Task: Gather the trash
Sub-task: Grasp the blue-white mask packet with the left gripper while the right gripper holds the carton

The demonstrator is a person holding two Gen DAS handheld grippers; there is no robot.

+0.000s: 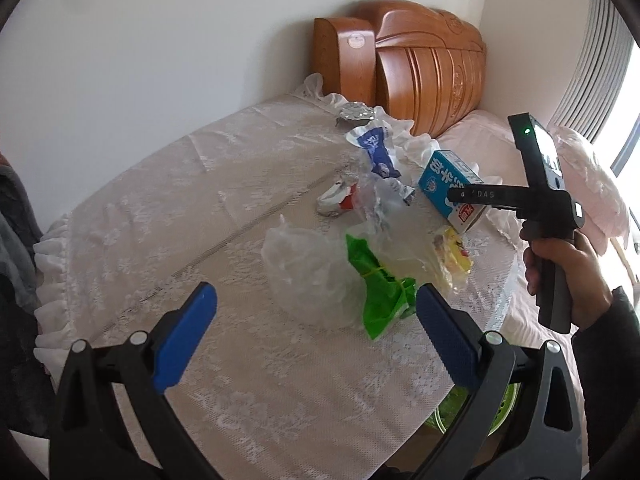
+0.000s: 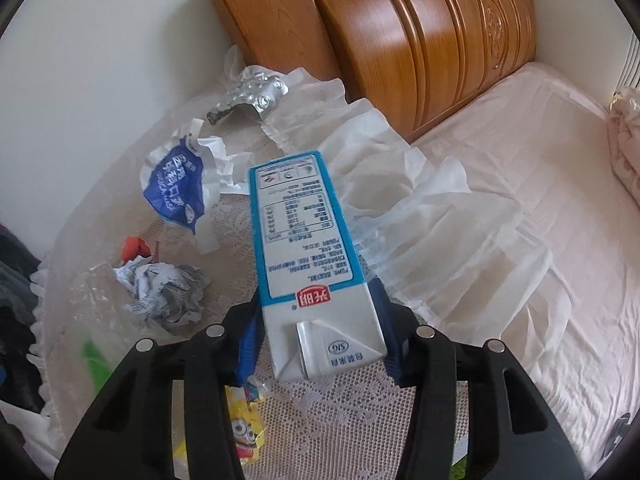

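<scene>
Tabletop, lace-covered: litter mostly uncollected.
Clear bag, centre; green wrapper at its 3 o'clock.
Milk carton: pinched by right hand-held gripper, first pickup under way.
Left hand-held gripper: spread, empty.
Blue wrapper, crumpled paper: remaining.
Left view alone shows the person's hand.

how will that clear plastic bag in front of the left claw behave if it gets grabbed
The clear plastic bag looks thin and crumpled, so it would probably collapse limply between the pads. It seems very light, likely dragging easily across the lace tablecloth. Its glossy film may slip.
</scene>
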